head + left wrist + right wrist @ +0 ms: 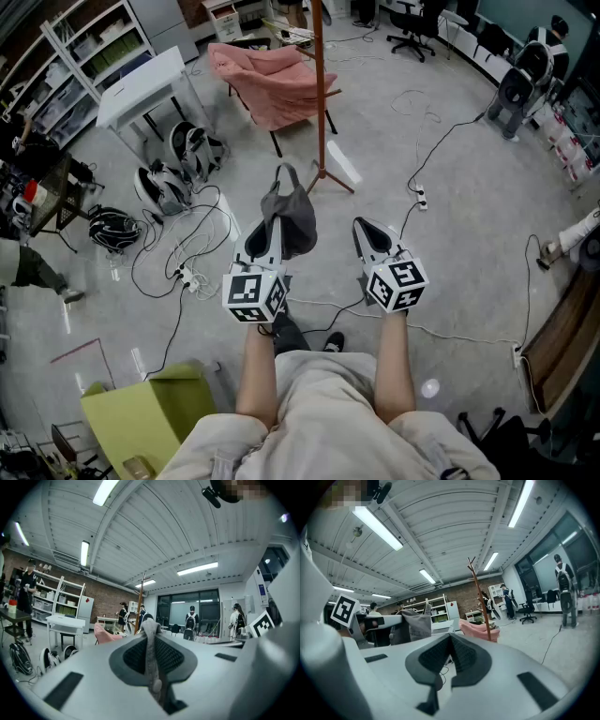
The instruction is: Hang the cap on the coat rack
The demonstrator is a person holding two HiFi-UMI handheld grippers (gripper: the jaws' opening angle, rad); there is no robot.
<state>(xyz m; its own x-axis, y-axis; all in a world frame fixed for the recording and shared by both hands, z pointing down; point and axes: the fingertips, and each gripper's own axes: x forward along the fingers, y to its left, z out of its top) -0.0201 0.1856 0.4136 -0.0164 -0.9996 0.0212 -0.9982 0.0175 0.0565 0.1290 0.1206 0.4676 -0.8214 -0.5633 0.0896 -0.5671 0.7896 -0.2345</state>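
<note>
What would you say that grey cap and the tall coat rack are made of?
The cap looks like soft woven cloth, matte dark grey: it hangs limp and creased. The coat rack looks like wood with a smooth reddish-brown finish. It is a slim pole with branch-like pegs at the top. Painted metal can't be ruled out.

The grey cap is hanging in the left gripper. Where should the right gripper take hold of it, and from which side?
Probably the free right edge of the cap, approached from the right: the right gripper stands shut and empty beside it. The left gripper pinches the near left fabric, and the limp body bulges rightward. Leave the far loop free for hanging.
</note>
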